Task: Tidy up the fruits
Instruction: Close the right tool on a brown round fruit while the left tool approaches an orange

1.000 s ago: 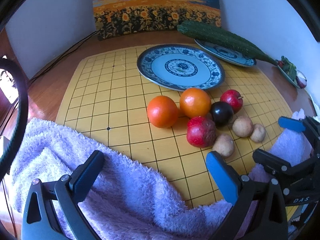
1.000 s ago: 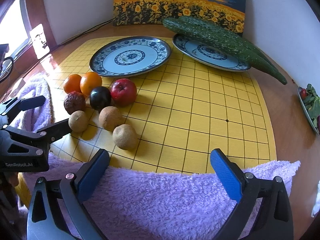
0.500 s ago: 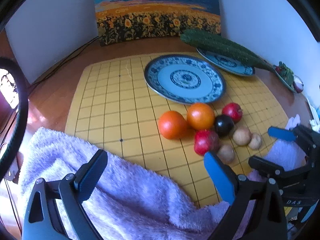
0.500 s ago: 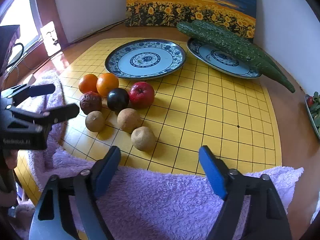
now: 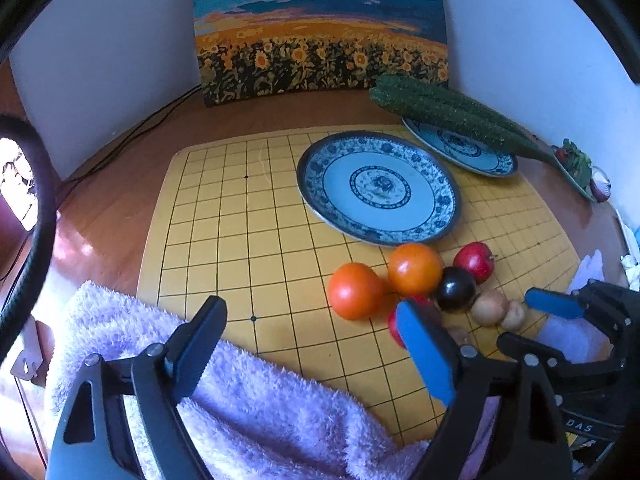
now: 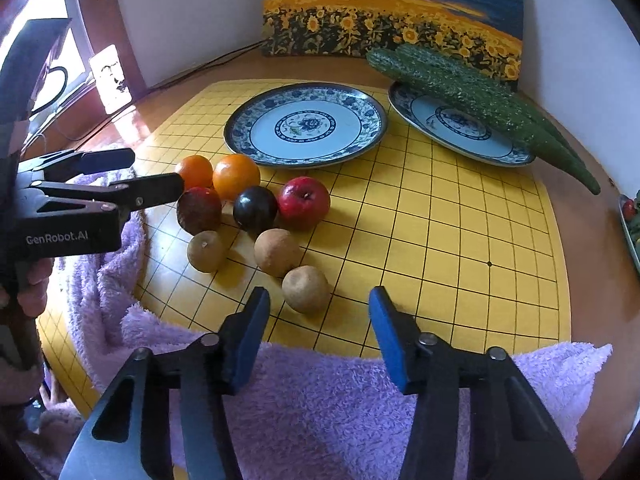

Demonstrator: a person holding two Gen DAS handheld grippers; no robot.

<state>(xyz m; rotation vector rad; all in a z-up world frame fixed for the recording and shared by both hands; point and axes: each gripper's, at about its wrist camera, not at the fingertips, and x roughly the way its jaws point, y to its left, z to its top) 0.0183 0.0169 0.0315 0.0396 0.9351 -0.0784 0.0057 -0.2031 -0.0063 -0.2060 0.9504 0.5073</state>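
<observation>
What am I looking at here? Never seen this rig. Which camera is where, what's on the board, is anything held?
No robot arm: a person holds a two-finger gripper in each hand, and each gripper carries a fisheye camera looking along its fingers.

The left wrist view shows the left gripper in the foreground; the right wrist view shows the right gripper. Each also appears at the edge of the other's picture.

On the yellow grid board lie two oranges, a red apple, a dark plum, a dark red fruit and three brown round fruits. Behind them sit an empty blue-patterned plate and a second plate with a long green gourd across it. A purple towel covers the near edge.

Nothing is held. Both grippers' jaws are closing on empty air.
</observation>
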